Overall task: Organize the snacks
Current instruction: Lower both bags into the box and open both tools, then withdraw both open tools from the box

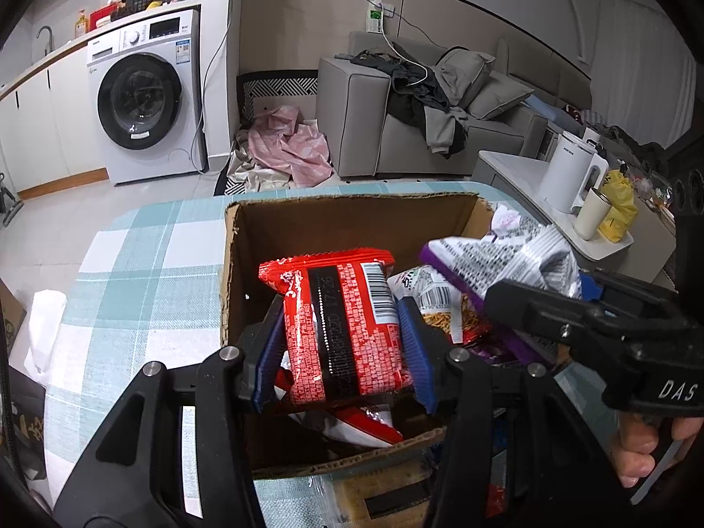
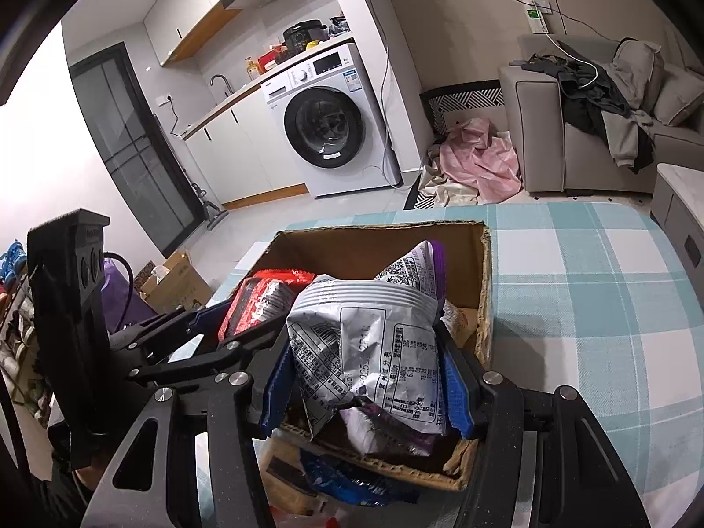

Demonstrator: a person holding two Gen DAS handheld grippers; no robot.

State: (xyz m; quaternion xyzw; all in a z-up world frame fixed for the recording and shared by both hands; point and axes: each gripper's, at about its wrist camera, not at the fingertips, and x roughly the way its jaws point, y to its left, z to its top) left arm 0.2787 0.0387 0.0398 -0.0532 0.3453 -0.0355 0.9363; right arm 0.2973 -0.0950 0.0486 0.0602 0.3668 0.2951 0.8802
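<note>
An open cardboard box (image 1: 308, 215) stands on a table with a blue-checked cloth (image 1: 145, 273). My left gripper (image 1: 341, 343) is shut on a red snack packet (image 1: 343, 325) and holds it over the box. My right gripper (image 2: 365, 378) is shut on a white and purple snack bag (image 2: 369, 343) over the same box (image 2: 479, 273). The right gripper and its bag (image 1: 506, 255) show at the right of the left wrist view. More packets (image 1: 440, 303) lie inside the box. The left gripper and the red packet (image 2: 259, 299) show at the left of the right wrist view.
More snack packets (image 2: 352, 479) lie on the table at the box's near side. A white kettle (image 1: 567, 171) and a cup (image 1: 592, 215) stand on a low side table at the right. A washing machine (image 1: 145, 97), a sofa (image 1: 440, 123) and floor laundry (image 1: 290, 145) lie beyond.
</note>
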